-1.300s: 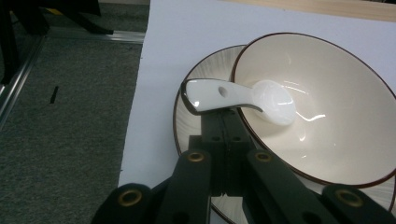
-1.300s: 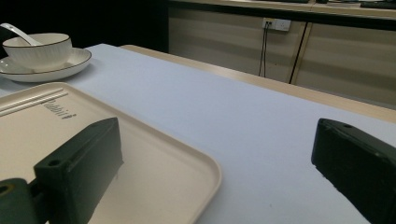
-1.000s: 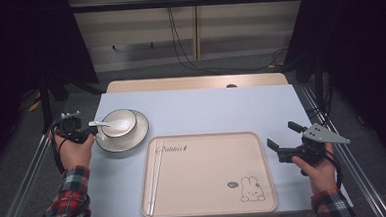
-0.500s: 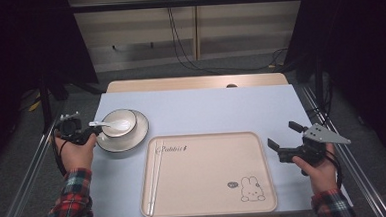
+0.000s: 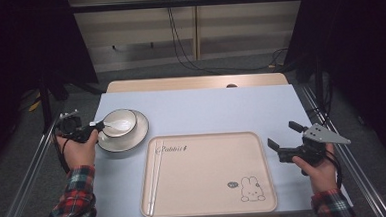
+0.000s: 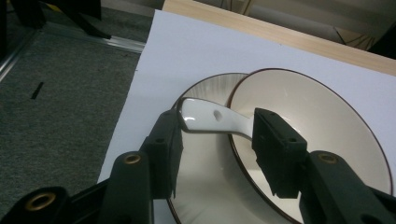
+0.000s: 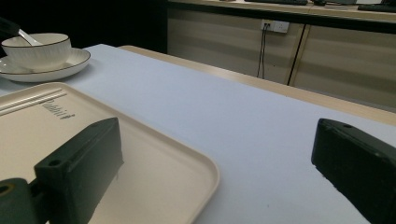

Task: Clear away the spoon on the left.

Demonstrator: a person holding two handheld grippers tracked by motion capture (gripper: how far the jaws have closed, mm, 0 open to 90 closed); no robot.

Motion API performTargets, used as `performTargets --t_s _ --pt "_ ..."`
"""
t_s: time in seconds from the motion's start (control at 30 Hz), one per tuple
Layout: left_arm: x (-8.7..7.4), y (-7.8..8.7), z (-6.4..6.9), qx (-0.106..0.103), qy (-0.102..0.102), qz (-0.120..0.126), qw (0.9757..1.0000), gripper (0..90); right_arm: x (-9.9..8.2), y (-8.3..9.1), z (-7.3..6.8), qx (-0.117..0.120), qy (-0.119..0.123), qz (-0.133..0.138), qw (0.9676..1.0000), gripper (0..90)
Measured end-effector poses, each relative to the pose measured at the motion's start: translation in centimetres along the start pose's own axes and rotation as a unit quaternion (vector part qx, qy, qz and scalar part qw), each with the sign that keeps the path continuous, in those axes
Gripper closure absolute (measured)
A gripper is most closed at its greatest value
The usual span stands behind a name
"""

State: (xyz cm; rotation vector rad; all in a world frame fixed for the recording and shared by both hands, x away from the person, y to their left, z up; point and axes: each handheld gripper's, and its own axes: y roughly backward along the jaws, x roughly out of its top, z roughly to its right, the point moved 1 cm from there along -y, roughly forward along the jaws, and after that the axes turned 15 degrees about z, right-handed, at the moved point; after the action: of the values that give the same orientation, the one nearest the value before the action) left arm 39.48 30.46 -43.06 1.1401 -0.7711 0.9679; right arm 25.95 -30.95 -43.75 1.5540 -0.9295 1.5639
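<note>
At the desk's left edge, the left claw (image 6: 217, 140) is opening off the glossy white ceramic spoon (image 6: 210, 122), its handle lying between parted jaws. Likely light, slick, brittle; grip mid-handle. The right claw (image 5: 284, 139) is idling, spread wide.

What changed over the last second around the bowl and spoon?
The left tool has just been opening its jaws; the white spoon's handle lies between them, let go, resting on the bowl. Bowl, saucer, tray, chopsticks and the open right tool stayed put.
</note>
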Motion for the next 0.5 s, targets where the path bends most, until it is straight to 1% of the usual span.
performTargets --t_s 0.03,0.07,0.1,0.17,0.23,0.27,0.3,0.33,0.37,0.4,0.43,0.47,0.5 --pt "-0.1 -0.2 0.1 0.001 0.008 0.006 1.0000 52.8 0.0 0.0 0.0 0.000 0.001 0.001 1.0000 1.3" --pt "-0.2 -0.3 0.1 0.002 0.006 0.007 1.0000 53.2 0.0 0.0 0.1 -0.001 0.001 -0.001 1.0000 1.3" --pt "-0.3 -0.5 0.1 0.002 0.012 0.007 0.9999 53.3 0.0 0.0 0.1 -0.002 0.000 -0.001 1.0000 1.3" --pt "-0.4 -0.7 0.1 0.007 0.012 0.012 0.9998 55.1 0.0 0.0 0.1 0.001 -0.001 -0.001 1.0000 1.3" --pt "-0.4 -0.8 0.1 0.005 0.022 0.012 0.9997 55.9 -0.1 0.0 0.1 0.001 0.000 0.000 1.0000 1.3" --pt "-0.4 -0.9 0.1 0.008 0.025 0.019 0.9995 56.1 -0.1 0.0 0.1 0.002 0.001 0.000 1.0000 1.3" --pt "-0.5 -0.9 0.0 0.008 0.023 0.022 0.9995 56.4 -0.1 0.0 0.2 0.002 0.001 0.000 1.0000 1.3" --pt "-0.5 -1.0 0.0 0.010 0.030 0.024 0.9992 56.4 -0.1 0.0 0.2 0.003 0.000 0.000 1.0000 1.3" --pt "-0.5 -1.0 0.0 0.010 0.030 0.023 0.9992 56.6 -0.1 0.0 0.2 0.003 0.000 0.000 1.0000 1.3" --pt "-0.4 -1.0 0.0 0.007 0.029 0.021 0.9993 57.0 -0.1 0.0 0.2 0.003 0.000 0.000 1.0000 1.3" --pt "-0.4 -1.1 0.0 0.007 0.033 0.023 0.9992 57.4 -0.1 0.0 0.2 0.002 -0.001 0.001 1.0000 1.3" --pt "-0.4 -1.2 0.0 0.002 0.035 0.020 0.9992 57.4 -0.1 0.0 0.2 0.002 -0.001 0.001 1.0000 1.3" --pt "-0.4 -1.2 0.0 0.003 0.040 0.022 0.9990 55.8 -0.1 0.0 0.1 0.001 -0.001 0.000 1.0000 1.3"
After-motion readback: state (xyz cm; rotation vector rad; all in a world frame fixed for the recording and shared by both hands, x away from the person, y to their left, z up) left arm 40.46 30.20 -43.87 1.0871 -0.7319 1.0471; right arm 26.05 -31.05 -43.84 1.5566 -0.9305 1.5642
